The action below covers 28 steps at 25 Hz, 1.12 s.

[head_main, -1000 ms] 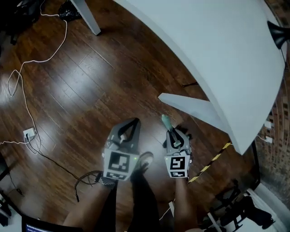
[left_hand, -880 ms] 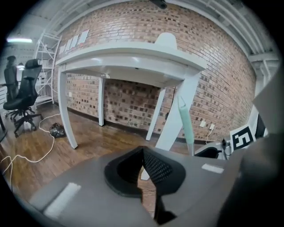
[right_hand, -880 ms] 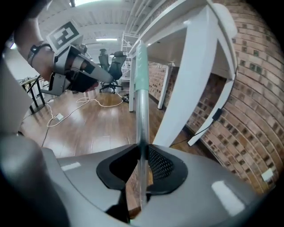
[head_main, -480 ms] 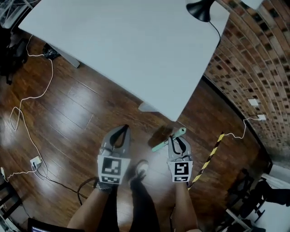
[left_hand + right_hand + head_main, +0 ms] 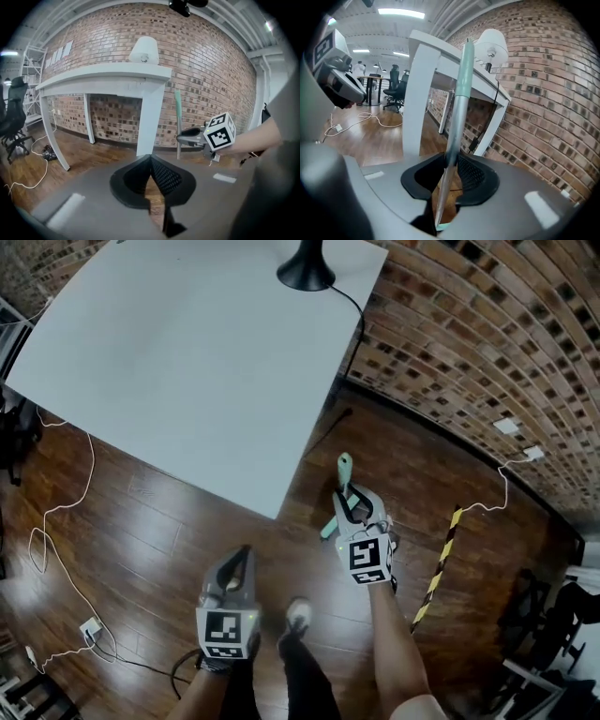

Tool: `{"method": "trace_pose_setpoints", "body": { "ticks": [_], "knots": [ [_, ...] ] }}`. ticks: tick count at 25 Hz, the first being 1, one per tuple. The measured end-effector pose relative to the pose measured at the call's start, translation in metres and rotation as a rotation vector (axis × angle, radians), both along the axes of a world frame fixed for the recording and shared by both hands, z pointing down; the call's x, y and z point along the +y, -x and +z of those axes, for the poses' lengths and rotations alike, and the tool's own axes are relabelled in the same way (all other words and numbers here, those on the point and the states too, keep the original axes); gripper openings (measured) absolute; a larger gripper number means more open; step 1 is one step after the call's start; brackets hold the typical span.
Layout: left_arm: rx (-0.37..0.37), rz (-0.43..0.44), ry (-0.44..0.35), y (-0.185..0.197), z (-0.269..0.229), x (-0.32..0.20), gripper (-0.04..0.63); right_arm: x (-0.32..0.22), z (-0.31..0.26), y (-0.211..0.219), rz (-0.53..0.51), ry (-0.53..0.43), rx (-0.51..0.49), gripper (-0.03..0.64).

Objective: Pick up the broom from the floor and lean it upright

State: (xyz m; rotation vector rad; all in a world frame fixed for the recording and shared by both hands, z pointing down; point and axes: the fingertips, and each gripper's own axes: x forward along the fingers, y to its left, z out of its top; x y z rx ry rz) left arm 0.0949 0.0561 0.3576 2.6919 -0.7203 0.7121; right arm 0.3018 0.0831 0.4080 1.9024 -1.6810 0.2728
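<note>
The broom's handle [image 5: 343,471], pale green at the top and silver lower down, stands nearly upright beside the white table's corner [image 5: 281,507]. My right gripper [image 5: 353,506] is shut on it partway up. In the right gripper view the handle [image 5: 458,98] runs up between the jaws [image 5: 451,160], which have just been opening a little with the handle still between them. The broom's head is hidden. My left gripper [image 5: 235,568] hangs lower left, shut and empty [image 5: 150,159]. It sees the handle [image 5: 178,112] and the right gripper [image 5: 188,138].
A white table [image 5: 187,352] with a black lamp base [image 5: 302,270] fills the upper left, and its leg [image 5: 415,103] stands just left of the handle. A brick wall [image 5: 469,352] runs behind. A yellow-black striped strip [image 5: 441,563] and white cables [image 5: 56,521] lie on the wood floor.
The right gripper has moved up and forward with the broom handle, which has swung towards upright by the table corner. The left gripper now trails lower in view. The view has swung towards the wall.
</note>
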Motion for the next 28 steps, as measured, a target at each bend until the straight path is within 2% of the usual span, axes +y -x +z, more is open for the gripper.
{"method": "trace_pose_setpoints", "body": {
  "ticks": [4, 8, 20, 26, 28],
  "knots": [
    [-0.018, 0.007, -0.006, -0.009, 0.006, 0.003, 0.002, -0.027, 0.002, -0.015, -0.009, -0.007, 0.019, 0.100],
    [-0.039, 0.004, -0.007, -0.009, 0.015, 0.004, 0.002, -0.047, 0.006, -0.023, 0.006, -0.019, -0.008, 0.095],
    [-0.048, -0.017, 0.005, -0.008, 0.025, -0.001, 0.002, -0.080, 0.033, -0.037, 0.003, 0.030, -0.051, 0.101],
    [-0.055, -0.022, 0.015, -0.001, 0.033, -0.002, 0.002, -0.087, 0.033, -0.045, -0.011, 0.039, 0.050, 0.124],
    [-0.058, -0.020, 0.019, -0.001, 0.035, -0.002, 0.002, -0.087, 0.035, -0.045, -0.009, 0.041, 0.063, 0.152]
  ]
}}
